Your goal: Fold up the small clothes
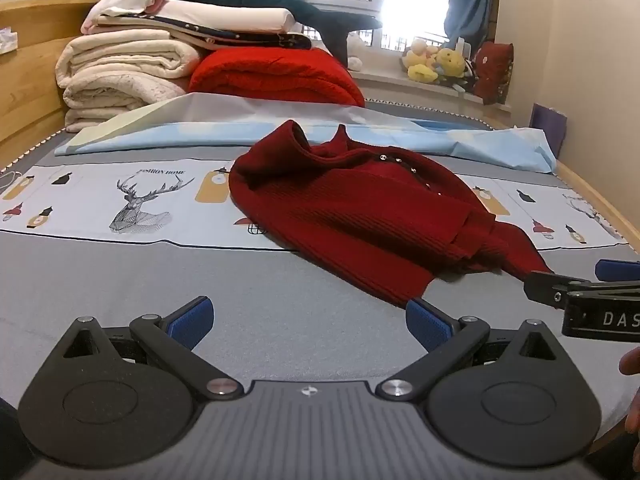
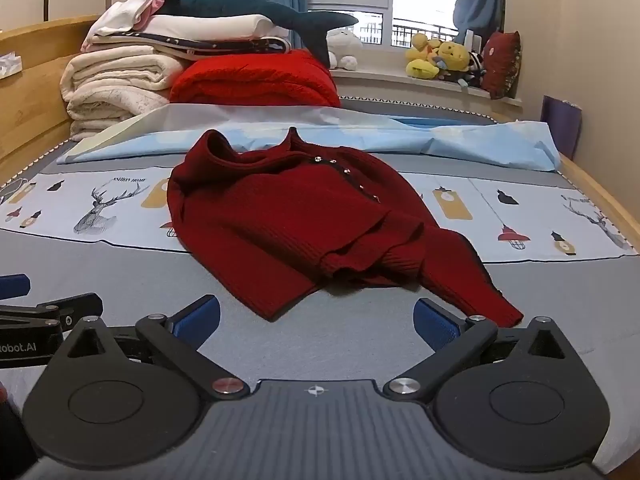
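Observation:
A small dark red knit sweater point(image 1: 360, 212) lies rumpled on the bed, collar toward the window, one sleeve trailing toward the near right. It also shows in the right wrist view point(image 2: 288, 216). My left gripper point(image 1: 308, 320) is open and empty, low over the grey sheet just short of the sweater's near hem. My right gripper point(image 2: 316, 320) is open and empty, close to the hem and the sleeve cuff point(image 2: 500, 308). The right gripper's side shows at the right edge of the left wrist view point(image 1: 592, 292).
A printed sheet point(image 2: 520, 216) covers the bed, with a light blue cover point(image 2: 400, 136) behind the sweater. Folded blankets point(image 2: 120, 80), a red quilt point(image 2: 256, 80) and a shark plush point(image 2: 248, 10) are stacked at the far left. Plush toys point(image 2: 440, 58) sit on the windowsill. A wooden bed rail point(image 2: 600, 200) runs along the right.

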Demonstrator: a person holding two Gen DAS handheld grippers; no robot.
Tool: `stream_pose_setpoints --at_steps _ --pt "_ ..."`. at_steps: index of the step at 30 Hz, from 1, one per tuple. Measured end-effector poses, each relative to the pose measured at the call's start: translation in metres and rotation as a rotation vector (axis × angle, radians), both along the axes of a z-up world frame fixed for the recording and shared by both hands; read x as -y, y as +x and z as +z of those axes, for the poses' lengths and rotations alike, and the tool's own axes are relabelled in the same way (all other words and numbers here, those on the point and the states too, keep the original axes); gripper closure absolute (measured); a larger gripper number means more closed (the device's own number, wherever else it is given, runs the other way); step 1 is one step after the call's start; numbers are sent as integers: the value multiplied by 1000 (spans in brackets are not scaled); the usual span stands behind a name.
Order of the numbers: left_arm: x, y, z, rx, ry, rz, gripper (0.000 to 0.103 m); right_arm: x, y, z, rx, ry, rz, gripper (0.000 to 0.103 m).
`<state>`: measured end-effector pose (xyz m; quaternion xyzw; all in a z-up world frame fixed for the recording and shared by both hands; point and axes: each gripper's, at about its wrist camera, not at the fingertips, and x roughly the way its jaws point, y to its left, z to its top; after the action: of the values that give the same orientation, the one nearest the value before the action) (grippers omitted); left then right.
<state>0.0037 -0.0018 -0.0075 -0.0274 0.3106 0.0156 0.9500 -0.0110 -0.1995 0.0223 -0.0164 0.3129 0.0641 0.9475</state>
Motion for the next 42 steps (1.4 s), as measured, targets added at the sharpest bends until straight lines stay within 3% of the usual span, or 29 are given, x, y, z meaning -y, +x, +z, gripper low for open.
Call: stream_pose_setpoints --at_steps 34,39,42 --pt "2 1 0 -4 -14 0 1 -3 2 -2 9 17 2 1" --pt "6 -3 0 40 17 -14 1 -3 1 -1 10 25 2 1" --pt "10 -5 -2 45 50 -40 16 4 0 10 62 44 -12 4"
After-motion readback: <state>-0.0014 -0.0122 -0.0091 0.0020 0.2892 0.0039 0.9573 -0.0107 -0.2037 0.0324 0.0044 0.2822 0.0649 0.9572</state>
